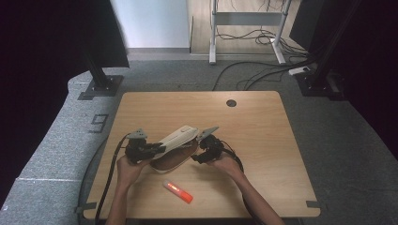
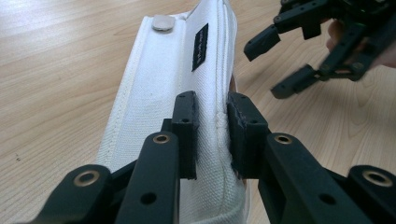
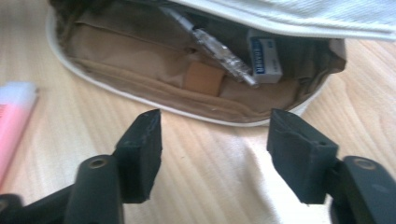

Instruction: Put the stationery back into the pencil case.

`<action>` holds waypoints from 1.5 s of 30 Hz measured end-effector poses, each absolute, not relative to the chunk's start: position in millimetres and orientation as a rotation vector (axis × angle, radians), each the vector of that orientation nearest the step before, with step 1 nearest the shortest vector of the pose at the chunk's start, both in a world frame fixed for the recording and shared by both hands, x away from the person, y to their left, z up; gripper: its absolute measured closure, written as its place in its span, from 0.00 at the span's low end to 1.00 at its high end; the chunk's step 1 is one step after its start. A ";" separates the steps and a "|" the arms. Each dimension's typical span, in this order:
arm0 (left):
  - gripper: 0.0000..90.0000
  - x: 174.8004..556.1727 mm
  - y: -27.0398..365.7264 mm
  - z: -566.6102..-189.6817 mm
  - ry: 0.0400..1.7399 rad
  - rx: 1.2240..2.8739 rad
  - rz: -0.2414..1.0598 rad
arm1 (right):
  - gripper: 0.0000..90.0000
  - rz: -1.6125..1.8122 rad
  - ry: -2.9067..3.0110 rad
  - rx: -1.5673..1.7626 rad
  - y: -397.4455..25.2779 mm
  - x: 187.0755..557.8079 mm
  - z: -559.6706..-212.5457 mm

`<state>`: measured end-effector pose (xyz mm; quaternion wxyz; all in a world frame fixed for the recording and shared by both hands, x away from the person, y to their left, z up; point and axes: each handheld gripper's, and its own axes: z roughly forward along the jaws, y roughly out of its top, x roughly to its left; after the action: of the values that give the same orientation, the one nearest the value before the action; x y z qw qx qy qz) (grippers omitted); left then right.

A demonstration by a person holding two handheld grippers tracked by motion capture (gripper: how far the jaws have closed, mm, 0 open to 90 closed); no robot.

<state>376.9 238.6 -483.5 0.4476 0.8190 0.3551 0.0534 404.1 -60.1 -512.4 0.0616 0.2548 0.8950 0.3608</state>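
Observation:
A white fabric pencil case (image 1: 176, 139) with a brown lining lies open on the wooden table (image 1: 263, 140). My left gripper (image 1: 151, 150) is shut on its raised white flap (image 2: 187, 70) and holds it up. Inside the case (image 3: 196, 88) lie a clear pen (image 3: 215, 49) and a white eraser (image 3: 264, 58). My right gripper (image 1: 201, 157) stands open just in front of the case's open side, with nothing between its fingers. In the left gripper view the right gripper (image 2: 280, 65) shows open beyond the flap. An orange and white marker (image 1: 178, 191) lies nearer the front edge; its pink end (image 3: 14, 116) shows left.
A round cable hole (image 1: 231, 102) sits near the table's far edge. Black cables trail from both grippers toward the front edge. Black stands (image 1: 101, 82) and floor cables (image 1: 263, 70) lie beyond the table.

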 end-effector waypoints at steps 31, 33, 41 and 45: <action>0.82 376.3 238.4 -483.3 0.881 2.033 0.128 | 0.32 1.182 2.819 0.632 -39.4 325.2 -522.8; 0.82 376.1 238.1 -483.3 0.881 2.034 0.130 | 0.32 1.192 2.832 0.615 -35.5 320.8 -522.8; 0.82 376.0 238.0 -483.2 0.880 2.036 0.129 | 0.33 1.156 2.880 0.524 -17.1 304.0 -528.8; 0.82 376.0 238.0 -483.3 0.879 2.037 0.128 | 0.38 1.103 2.890 0.486 -12.6 301.3 -533.6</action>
<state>376.0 238.0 -483.3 0.4437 0.8215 0.3544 0.0516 301.3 -12.6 -533.6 0.0050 0.1554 0.9230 0.3521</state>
